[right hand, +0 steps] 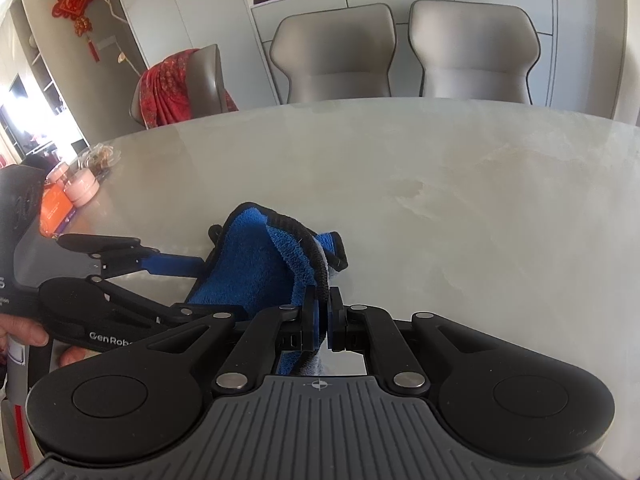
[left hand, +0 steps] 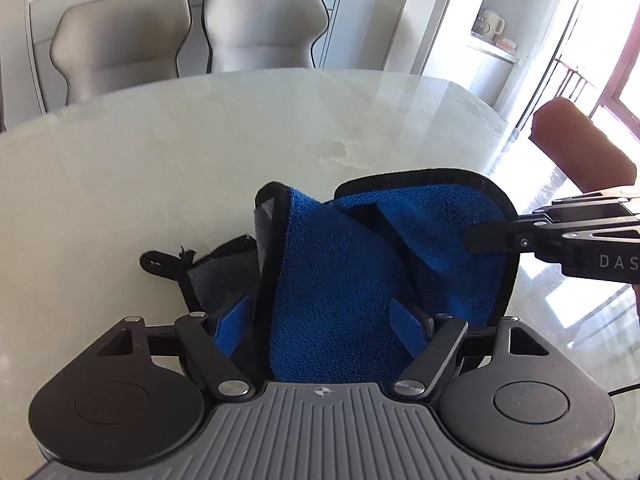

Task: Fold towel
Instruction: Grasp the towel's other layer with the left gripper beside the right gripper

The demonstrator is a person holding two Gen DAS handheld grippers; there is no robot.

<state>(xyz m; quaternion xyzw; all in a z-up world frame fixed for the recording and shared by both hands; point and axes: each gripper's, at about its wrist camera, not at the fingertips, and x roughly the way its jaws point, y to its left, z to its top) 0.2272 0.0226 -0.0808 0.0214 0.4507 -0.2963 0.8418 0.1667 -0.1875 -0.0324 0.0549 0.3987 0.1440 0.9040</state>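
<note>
A blue towel [left hand: 340, 272] with black trim and a grey underside lies bunched on the pale marble table [left hand: 200, 152]. My left gripper [left hand: 322, 320] is open, its blue-padded fingers [left hand: 234, 320] on either side of the towel's near folds. My right gripper [right hand: 322, 316] is shut on the towel's black-trimmed edge [right hand: 316, 256] and holds it up off the table. In the left wrist view the right gripper [left hand: 480, 236] comes in from the right at the towel's right edge. In the right wrist view the left gripper [right hand: 188, 276] is at the left against the towel [right hand: 248, 264].
Two grey chairs [left hand: 192, 36] stand at the table's far side. Small pink containers and an orange packet [right hand: 76, 188] sit at the table's left end. A chair with a red cloth [right hand: 176, 84] stands beyond. A reddish seat [left hand: 580, 148] is off the right edge.
</note>
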